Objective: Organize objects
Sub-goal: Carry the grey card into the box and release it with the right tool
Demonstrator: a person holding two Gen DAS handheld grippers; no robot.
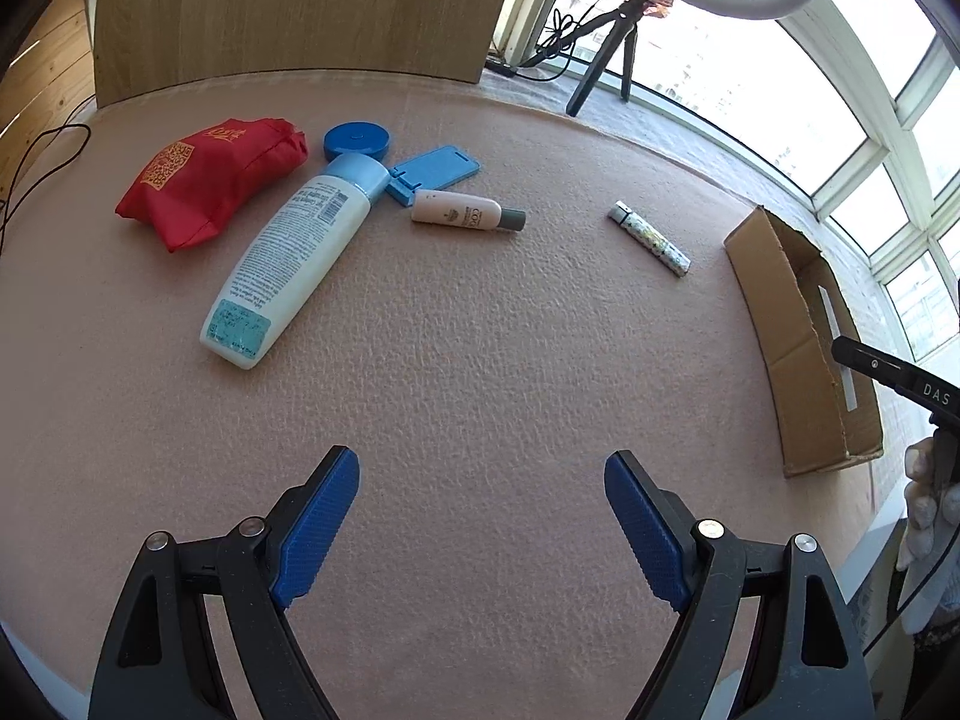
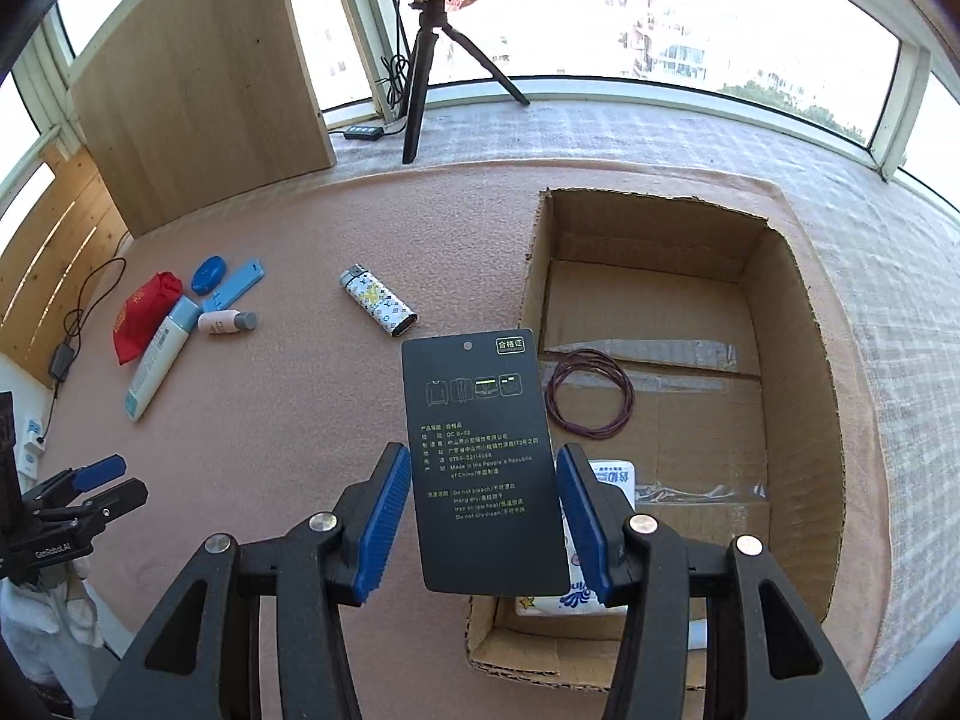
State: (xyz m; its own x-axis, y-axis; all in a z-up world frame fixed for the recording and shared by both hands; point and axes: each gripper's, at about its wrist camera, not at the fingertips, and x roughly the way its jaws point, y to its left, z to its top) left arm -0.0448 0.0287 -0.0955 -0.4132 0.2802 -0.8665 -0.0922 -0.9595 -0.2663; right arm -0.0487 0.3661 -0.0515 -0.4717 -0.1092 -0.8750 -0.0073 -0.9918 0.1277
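My right gripper [image 2: 483, 450] is shut on a black printed hang tag [image 2: 480, 420], held upright by its side edges over the near left corner of an open cardboard box [image 2: 792, 360]. Inside the box lie a dark red elastic loop [image 2: 549, 390] and a white packet [image 2: 612, 474]. My left gripper [image 1: 480, 462] is open over bare pink mat. Beyond it lie a large white bottle [image 1: 288, 264], a red pouch [image 1: 204, 180], a blue round lid [image 1: 357, 140], a blue flat holder [image 1: 438, 171], a small cream bottle [image 1: 462, 213] and a patterned lighter [image 1: 651, 238].
A wooden board [image 1: 288, 6] stands at the mat's far edge. A tripod [image 2: 420, 72] with a ring light stands on the window ledge behind. A black cable [image 2: 90, 294] trails at the far left. The mat [image 1: 480, 330] stretches between the object cluster and the box.
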